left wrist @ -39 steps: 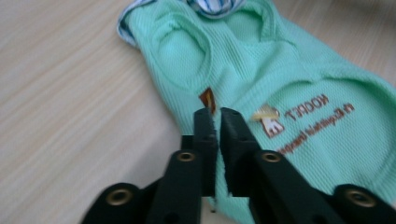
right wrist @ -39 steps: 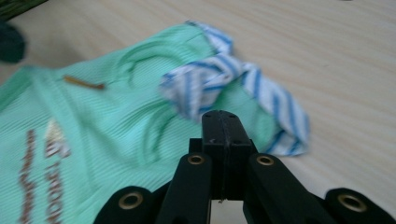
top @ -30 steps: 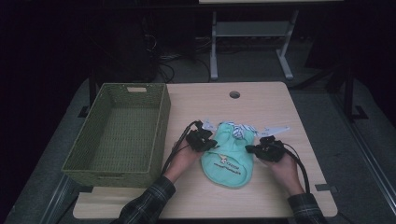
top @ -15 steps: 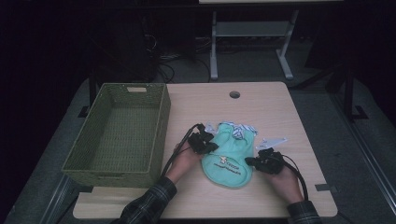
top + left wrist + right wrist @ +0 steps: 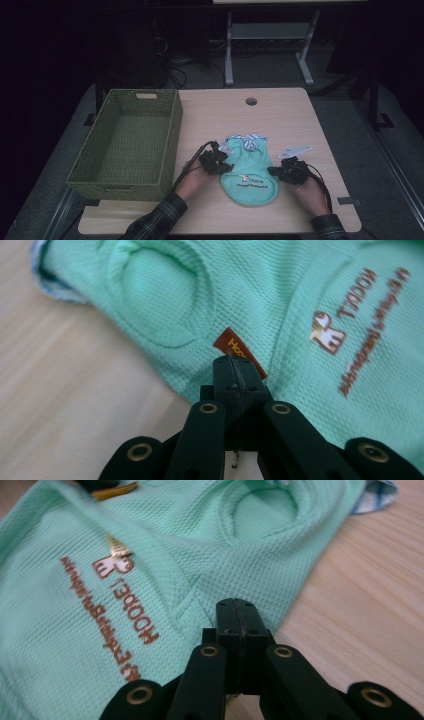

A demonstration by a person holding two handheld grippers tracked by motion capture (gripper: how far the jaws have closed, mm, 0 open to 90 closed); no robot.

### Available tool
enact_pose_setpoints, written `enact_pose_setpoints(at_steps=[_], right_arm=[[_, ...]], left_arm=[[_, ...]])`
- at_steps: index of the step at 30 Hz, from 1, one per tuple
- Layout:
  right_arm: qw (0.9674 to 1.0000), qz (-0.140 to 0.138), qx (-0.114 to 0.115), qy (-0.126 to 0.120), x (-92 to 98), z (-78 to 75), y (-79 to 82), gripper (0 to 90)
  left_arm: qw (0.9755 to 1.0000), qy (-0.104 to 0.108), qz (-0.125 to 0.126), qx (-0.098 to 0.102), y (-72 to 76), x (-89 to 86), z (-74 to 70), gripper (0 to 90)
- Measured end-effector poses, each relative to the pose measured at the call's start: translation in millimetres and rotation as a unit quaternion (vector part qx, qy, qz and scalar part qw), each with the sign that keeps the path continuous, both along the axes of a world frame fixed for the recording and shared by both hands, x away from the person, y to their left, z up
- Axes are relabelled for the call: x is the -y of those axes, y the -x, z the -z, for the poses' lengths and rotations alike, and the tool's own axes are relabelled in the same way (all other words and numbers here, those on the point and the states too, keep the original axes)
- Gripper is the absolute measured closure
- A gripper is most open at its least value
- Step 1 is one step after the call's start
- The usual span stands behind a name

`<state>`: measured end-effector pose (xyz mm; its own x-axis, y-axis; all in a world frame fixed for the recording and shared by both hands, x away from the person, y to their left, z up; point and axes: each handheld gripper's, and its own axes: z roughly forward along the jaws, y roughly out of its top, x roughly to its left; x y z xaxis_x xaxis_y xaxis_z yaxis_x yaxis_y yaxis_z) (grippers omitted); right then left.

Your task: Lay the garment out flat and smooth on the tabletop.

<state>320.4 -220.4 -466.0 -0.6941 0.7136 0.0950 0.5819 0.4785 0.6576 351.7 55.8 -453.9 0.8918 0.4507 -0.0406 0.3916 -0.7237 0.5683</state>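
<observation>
A small mint-green waffle-knit garment [image 5: 250, 170] is spread flat on the pale wooden table [image 5: 300, 120], long axis toward the person, flanked by the left gripper [image 5: 235, 371] and right gripper [image 5: 237, 614], both closed at its side hems.

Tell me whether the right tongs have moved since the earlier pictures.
Yes. In the high view the right tongs have shifted toward the table's near edge, sliding along the green garment's right side, away from the round hole.
</observation>
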Motion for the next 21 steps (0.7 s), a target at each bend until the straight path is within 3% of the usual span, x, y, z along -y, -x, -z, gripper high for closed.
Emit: enact_pose_setpoints(at_steps=[7,14,17,21], right_arm=[[1.0000,0.002,0.004,-0.002,5.2,0.8,-2.8,89.8],[0.9999,0.003,0.016,0.002,9.4,1.8,-4.9,89.8],[0.9999,0.001,0.016,0.004,10.3,1.7,-5.0,89.8],[0.9998,0.002,0.020,0.006,9.0,2.0,-4.1,89.8]], left_arm=[[0.9998,0.010,0.015,-0.010,17.4,0.6,0.8,89.5],[0.9986,0.029,0.040,-0.019,44.6,16.6,2.8,89.4],[0.9985,0.023,0.047,-0.015,46.2,18.2,2.1,89.3],[0.9988,0.028,0.039,-0.009,40.8,12.4,-3.0,84.6]])
